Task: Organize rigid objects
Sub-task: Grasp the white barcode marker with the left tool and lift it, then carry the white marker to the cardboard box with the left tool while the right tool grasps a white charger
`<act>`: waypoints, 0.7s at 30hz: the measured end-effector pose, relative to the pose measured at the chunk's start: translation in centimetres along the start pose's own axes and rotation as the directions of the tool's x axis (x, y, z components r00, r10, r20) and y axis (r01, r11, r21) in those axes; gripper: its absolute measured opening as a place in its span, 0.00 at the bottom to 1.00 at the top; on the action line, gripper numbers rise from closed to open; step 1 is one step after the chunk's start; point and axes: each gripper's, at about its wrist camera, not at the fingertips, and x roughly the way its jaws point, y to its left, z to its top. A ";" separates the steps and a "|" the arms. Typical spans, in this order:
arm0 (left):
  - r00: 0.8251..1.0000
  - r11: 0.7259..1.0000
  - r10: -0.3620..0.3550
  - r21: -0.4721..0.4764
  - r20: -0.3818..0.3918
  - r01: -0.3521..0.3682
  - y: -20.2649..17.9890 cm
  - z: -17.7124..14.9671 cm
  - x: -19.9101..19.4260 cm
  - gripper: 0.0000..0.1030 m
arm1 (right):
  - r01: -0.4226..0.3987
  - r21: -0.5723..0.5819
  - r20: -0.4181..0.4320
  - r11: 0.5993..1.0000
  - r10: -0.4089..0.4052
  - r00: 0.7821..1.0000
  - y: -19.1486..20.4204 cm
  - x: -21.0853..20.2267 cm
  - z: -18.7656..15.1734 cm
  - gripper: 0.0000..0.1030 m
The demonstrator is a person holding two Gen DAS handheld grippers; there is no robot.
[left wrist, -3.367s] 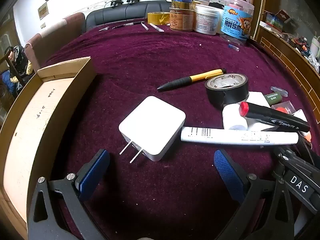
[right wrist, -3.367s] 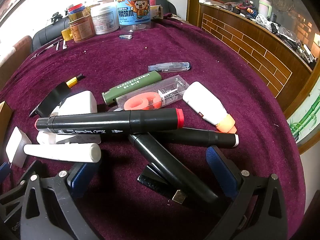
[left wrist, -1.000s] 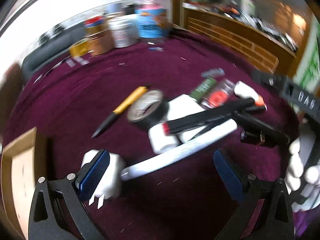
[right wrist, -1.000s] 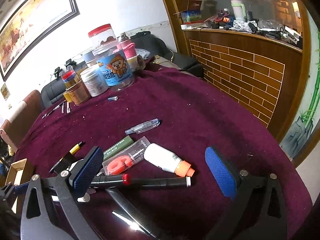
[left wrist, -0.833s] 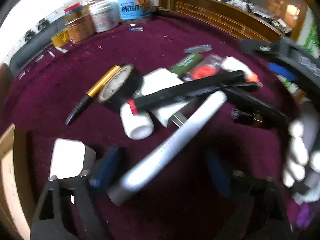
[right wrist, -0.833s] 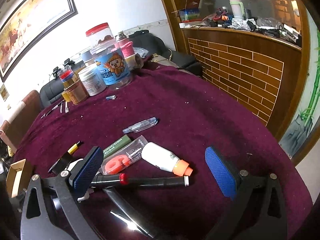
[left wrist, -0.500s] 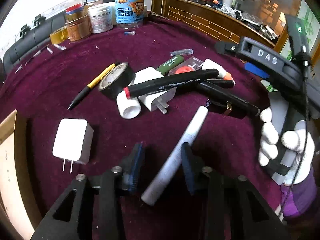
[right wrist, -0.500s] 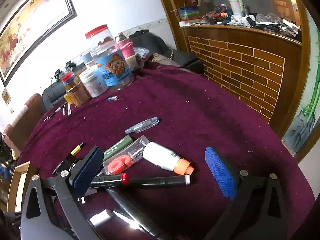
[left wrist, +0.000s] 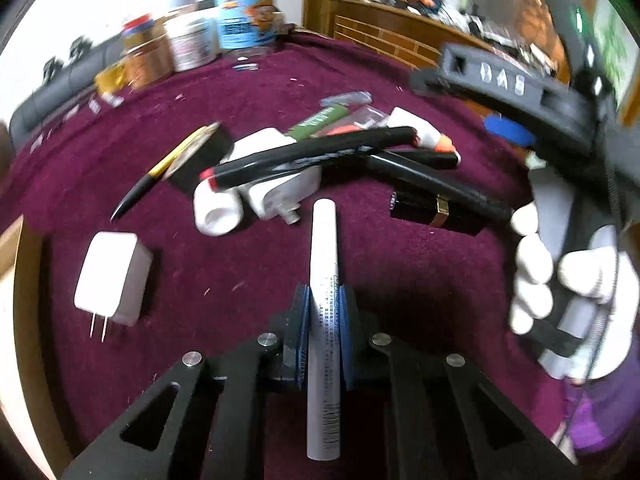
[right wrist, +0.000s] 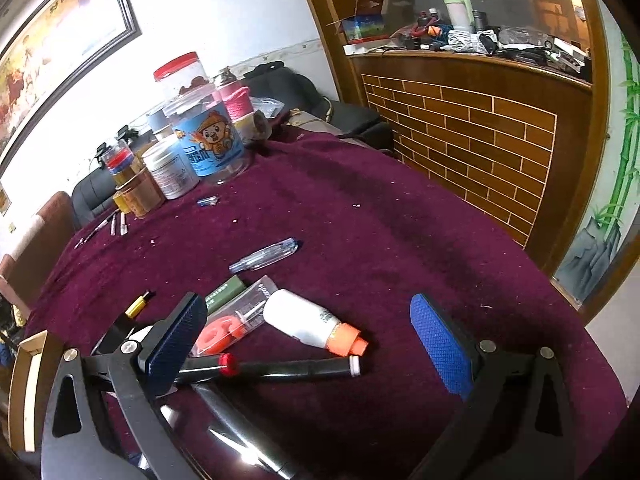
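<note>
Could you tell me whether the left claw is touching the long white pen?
Touching. The left wrist view shows the left claw with both blue pads pressed against the white pen, no gap on either side, after just closing on it.

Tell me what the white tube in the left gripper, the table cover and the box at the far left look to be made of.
White tube: probably smooth plastic, faint sheen, printed text and barcode. Table cover: maroon pile fabric, velvet-like, matte, flecked with lint. Box: likely cardboard, tan with a raw cut edge, though blurred. The left gripper is shut on the tube.
</note>
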 end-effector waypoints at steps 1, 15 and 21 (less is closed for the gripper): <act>0.999 0.999 -0.023 -0.036 0.022 0.024 0.7 -0.3 -1.0 0.11 | 0.006 0.001 0.000 1.000 -0.006 1.000 -0.1 0.1 0.0 0.99; 0.965 0.946 0.002 -0.314 0.261 0.083 9.2 -7.3 -13.0 0.11 | -0.014 0.031 0.029 0.999 0.013 1.000 -0.1 -1.7 0.3 0.99; 0.953 0.919 0.048 -0.387 0.300 0.076 12.4 -9.7 -15.1 0.11 | -0.244 -0.193 -0.023 0.950 0.244 0.969 7.9 -6.6 -1.0 0.99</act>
